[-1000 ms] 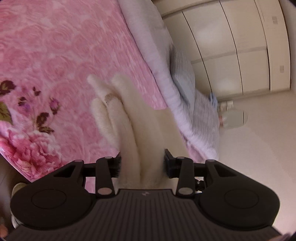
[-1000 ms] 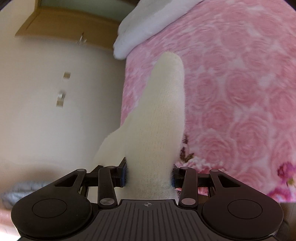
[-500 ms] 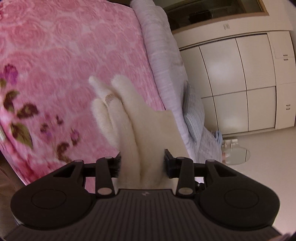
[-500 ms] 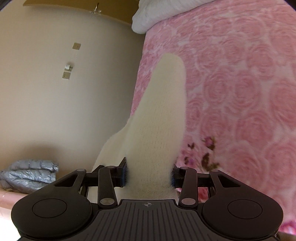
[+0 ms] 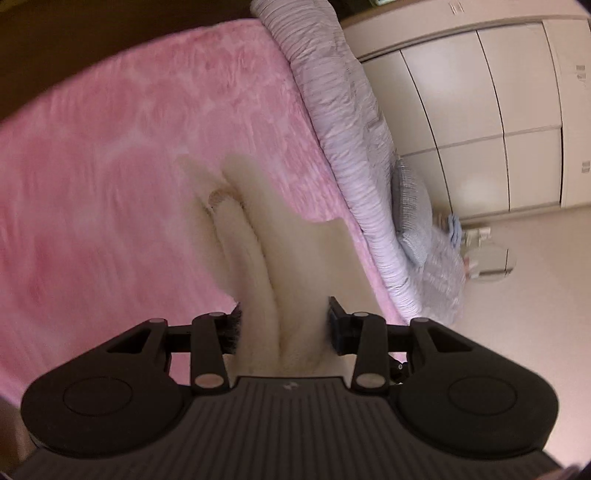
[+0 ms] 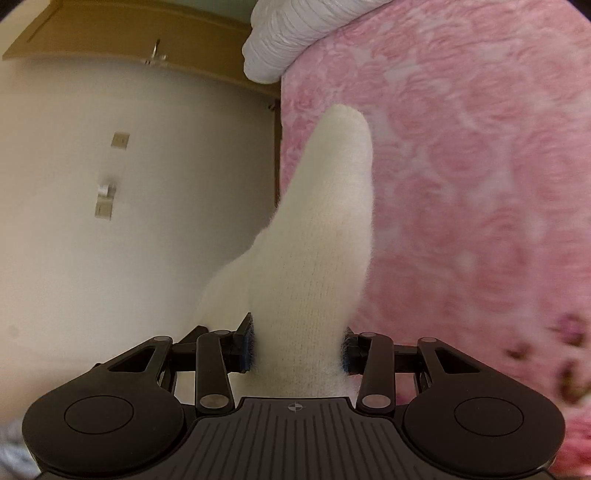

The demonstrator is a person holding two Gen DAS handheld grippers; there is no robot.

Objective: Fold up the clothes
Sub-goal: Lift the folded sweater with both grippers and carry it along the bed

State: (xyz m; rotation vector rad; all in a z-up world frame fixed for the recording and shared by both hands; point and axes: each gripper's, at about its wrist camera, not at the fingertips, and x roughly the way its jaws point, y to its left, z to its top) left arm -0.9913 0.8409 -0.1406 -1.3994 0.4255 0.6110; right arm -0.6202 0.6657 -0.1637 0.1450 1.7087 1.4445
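Note:
A cream knitted garment (image 5: 280, 266) hangs between both grippers above the pink rose-patterned bedspread (image 5: 110, 177). My left gripper (image 5: 284, 328) is shut on one bunched end of it; folds and a ribbed cuff (image 5: 221, 197) trail away over the bed. My right gripper (image 6: 299, 347) is shut on another part of the garment (image 6: 325, 229), which stretches forward in a long tube above the bedspread (image 6: 461, 166). The rest of the garment is hidden between the views.
A rolled lilac-white quilt (image 5: 351, 122) lies along the bed's far edge, also in the right wrist view (image 6: 295, 33). Cream wardrobe doors (image 5: 498, 103) and pale floor stand beyond. A beige wall (image 6: 129, 184) borders the bed's left side.
Both grippers have swung with the garment held; the left view now looks further along the bed, its floral corner gone from view. The grip on the garment is unchanged.

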